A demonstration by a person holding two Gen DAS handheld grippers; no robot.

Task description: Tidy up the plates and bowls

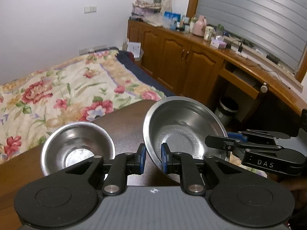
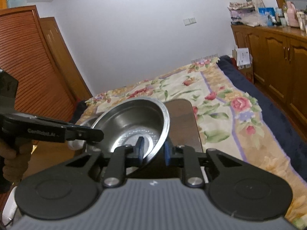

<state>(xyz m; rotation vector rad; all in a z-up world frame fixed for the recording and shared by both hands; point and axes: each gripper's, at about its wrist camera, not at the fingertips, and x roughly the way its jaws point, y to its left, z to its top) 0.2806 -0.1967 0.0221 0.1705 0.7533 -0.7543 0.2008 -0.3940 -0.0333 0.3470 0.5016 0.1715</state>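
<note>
- Two steel bowls are in play: the larger bowl (image 1: 182,126) is lifted and tilted above the dark wooden table (image 1: 124,118), near its far right corner, while the smaller bowl (image 1: 77,147) sits upright on the table toward its left edge.
- Both grippers hold the larger bowl by its rim, on opposite sides. I judge this is because a wide, slick, thin-walled bowl would swing if pinched at one point only.
- The left gripper (image 1: 152,158) is pinching the near rim: its blue pads stand one outside and one inside the wall, narrowly parted with the rim running between them.
- The right gripper (image 2: 153,150) does the same on its side, one pad (image 2: 140,147) inside the bowl (image 2: 134,122) and the other outside. In the left wrist view it (image 1: 216,140) reaches in from the right.
- The tilt, with the opening facing the left wrist camera, looks like a carrying posture, not a resting one.
- The likely aim, going by the task, is to nest the bowls; whether the larger one goes under the smaller cannot be told.
- Beyond the table's far edge lies a bed with a floral cover (image 1: 57,88), and wooden cabinets (image 1: 172,57) line the right-hand wall.
</note>
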